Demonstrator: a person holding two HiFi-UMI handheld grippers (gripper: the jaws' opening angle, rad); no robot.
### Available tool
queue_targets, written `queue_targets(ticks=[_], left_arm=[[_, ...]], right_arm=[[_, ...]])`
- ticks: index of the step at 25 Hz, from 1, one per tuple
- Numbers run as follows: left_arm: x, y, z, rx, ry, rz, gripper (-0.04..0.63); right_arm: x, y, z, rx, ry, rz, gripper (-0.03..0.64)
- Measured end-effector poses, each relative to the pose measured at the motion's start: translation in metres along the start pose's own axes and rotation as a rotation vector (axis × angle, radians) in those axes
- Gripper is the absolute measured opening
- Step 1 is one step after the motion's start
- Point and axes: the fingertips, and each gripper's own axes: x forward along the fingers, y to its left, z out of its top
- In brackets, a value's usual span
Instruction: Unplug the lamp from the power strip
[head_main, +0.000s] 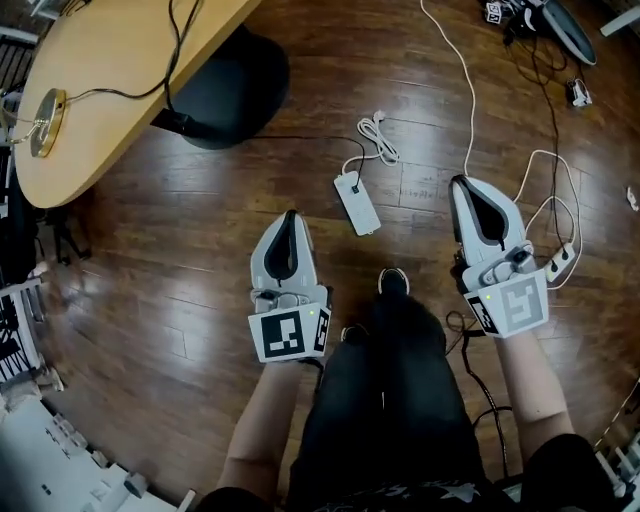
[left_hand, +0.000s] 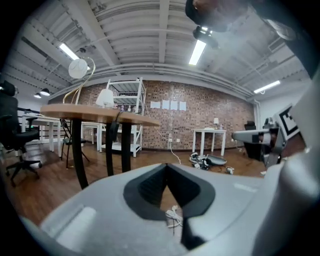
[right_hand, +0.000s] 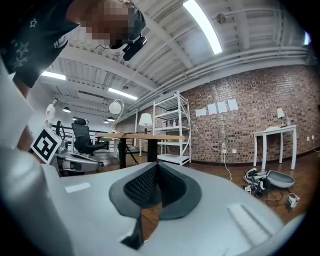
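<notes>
The lamp (head_main: 45, 120) is seen on the wooden counter (head_main: 110, 90), close to the counter's left edge in the head view. Only its gold round foot is shown there. A thin black cord (head_main: 175, 55) is laid across the counter top from that foot. In the left gripper view, the lamp's round white head is seen high above the counter.

The power strip (head_main: 357, 203) is not on the counter. It is laid flat on the brown wood floor (head_main: 200, 230), to the right of the counter's dark round foot (head_main: 225, 95). It is white and long. A white cord (head_main: 378, 137) is coiled on the floor just past its far end. It cannot be told from these views which plug is in the strip.

The left gripper (head_main: 290, 218) is held to the left of the strip and a little nearer to the person. Its jaws are pressed together at the tips, and nothing is held in them. The right gripper (head_main: 463, 188) is held to the right of the strip. Its jaws are clenched too, and nothing is caught between them. Neither gripper is touching the strip.

A black shoe (head_main: 393, 281) is seen on the floor between the two grippers, nearer to the person than the strip. A long white cable (head_main: 466, 100) is laid on the floor past the right gripper.
</notes>
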Motion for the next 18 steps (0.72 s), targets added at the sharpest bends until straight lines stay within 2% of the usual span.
queue_targets(ticks=[5, 9, 14, 18], left_arm=[[0.019, 0.012, -0.093, 0.016, 0.029, -0.021, 0.003], [0.035, 0.023, -0.163, 0.025, 0.039, -0.041, 0.003], [0.063, 0.032, -0.205, 0.008, 0.011, -0.063, 0.003], [0.082, 0.034, -0.248, 0.088, -0.004, -0.12, 0.003]], right_arm=[[0.011, 0.004, -0.077, 0.006, 0.01, 0.033, 0.008], [0.02, -0.003, -0.142, 0.014, 0.021, 0.023, 0.008], [0.04, -0.013, -0.195, 0.013, -0.008, 0.038, 0.008], [0.054, -0.011, -0.238, -0.006, -0.024, 0.066, 0.008]])
